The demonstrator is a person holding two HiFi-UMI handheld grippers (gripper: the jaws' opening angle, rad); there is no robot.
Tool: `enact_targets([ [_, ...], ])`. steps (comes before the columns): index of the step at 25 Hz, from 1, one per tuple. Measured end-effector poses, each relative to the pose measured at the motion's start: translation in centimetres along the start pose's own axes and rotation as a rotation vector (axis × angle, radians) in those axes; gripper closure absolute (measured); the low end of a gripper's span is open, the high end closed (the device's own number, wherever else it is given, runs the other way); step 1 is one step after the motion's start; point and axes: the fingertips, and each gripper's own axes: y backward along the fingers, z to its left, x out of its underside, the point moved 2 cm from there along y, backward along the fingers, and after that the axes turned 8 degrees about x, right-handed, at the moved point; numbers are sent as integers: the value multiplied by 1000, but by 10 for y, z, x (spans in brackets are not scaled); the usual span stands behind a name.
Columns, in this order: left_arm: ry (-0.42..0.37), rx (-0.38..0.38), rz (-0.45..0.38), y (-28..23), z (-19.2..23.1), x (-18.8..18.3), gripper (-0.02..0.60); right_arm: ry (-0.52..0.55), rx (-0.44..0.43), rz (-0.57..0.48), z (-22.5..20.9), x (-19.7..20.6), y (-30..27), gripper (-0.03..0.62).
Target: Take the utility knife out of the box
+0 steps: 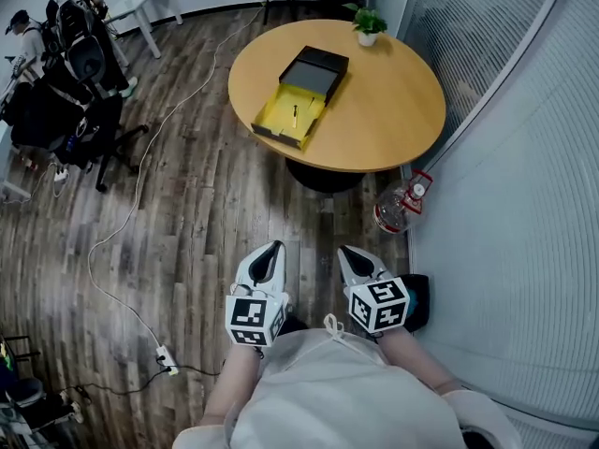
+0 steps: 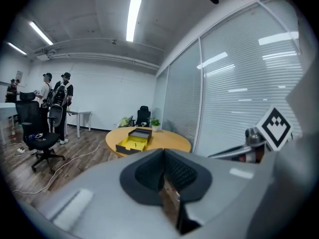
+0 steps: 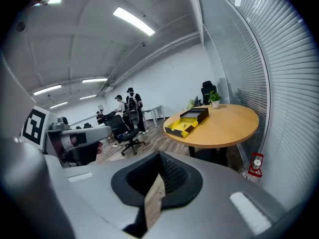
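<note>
An open black box (image 1: pixel 301 96) with a yellow lining lies on the round wooden table (image 1: pixel 393 110) far ahead of me. A thin utility knife (image 1: pixel 295 112) rests in the yellow half. My left gripper (image 1: pixel 272 249) and right gripper (image 1: pixel 345 252) are held side by side over the wooden floor, well short of the table. Both point toward it, shut with nothing between the pads. The left gripper view shows its jaws (image 2: pixel 162 156) closed and the box (image 2: pixel 133 142) small in the distance. In the right gripper view the jaws (image 3: pixel 160 159) meet too, with the box (image 3: pixel 188 122) beyond.
A potted plant (image 1: pixel 367 24) stands at the table's far edge. A water jug with a red cap (image 1: pixel 398 209) sits on the floor by the glass wall on the right. Office chairs and people (image 1: pixel 75 92) are at the left. A white cable (image 1: pixel 140 185) runs to a power strip (image 1: pixel 166 358).
</note>
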Motion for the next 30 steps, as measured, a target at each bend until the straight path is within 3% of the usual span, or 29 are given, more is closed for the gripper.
enact_targets([
  [7,-4,15,-18,7,115,-31,575,-16,34,-10,67,-40,-76,594],
  [13,37,-3,-10,-1,175,-27,575,-5,44,13,90,-55,-125,594],
  [22,59,-40,11,-61,239,-33,575,-4,48,32,67,-90,-210,594],
  [30,13,-33,11,-192,292,-90,575,-42,48,19,-4,-175,-320,594],
])
